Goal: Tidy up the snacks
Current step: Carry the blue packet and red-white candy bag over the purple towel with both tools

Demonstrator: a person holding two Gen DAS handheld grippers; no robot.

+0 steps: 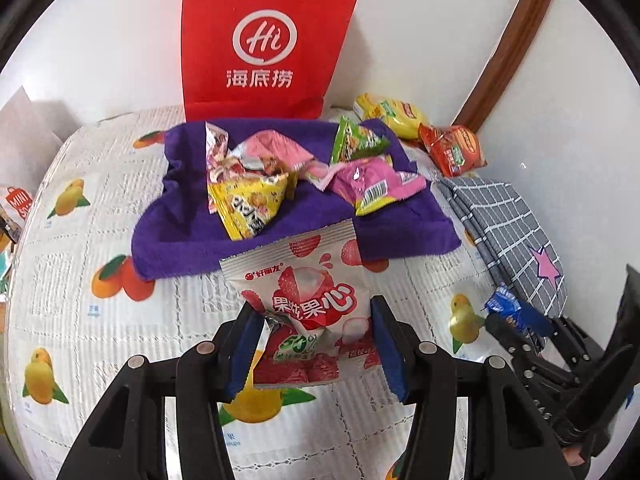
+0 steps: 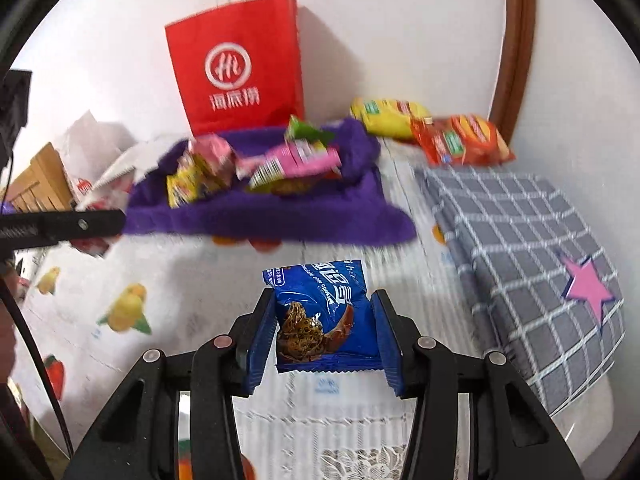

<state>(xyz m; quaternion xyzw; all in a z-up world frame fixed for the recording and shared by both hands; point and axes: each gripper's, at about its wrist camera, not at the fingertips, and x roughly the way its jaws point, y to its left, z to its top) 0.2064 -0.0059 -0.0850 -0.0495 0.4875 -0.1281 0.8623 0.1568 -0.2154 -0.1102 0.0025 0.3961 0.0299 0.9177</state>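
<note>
Purple towel [image 1: 192,240] with perhaps six snack packets [image 1: 252,204]; two more [image 1: 452,148] beside.

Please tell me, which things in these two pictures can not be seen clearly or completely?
- Red bag: left view, top cut by the picture edge; what it holds is hidden.
- Snacks on the purple towel: right view, motion blur smears their labels.
- Blue packet: left view, partly behind the right gripper.
- White packet: left view, its sides behind the left gripper pads.
</note>
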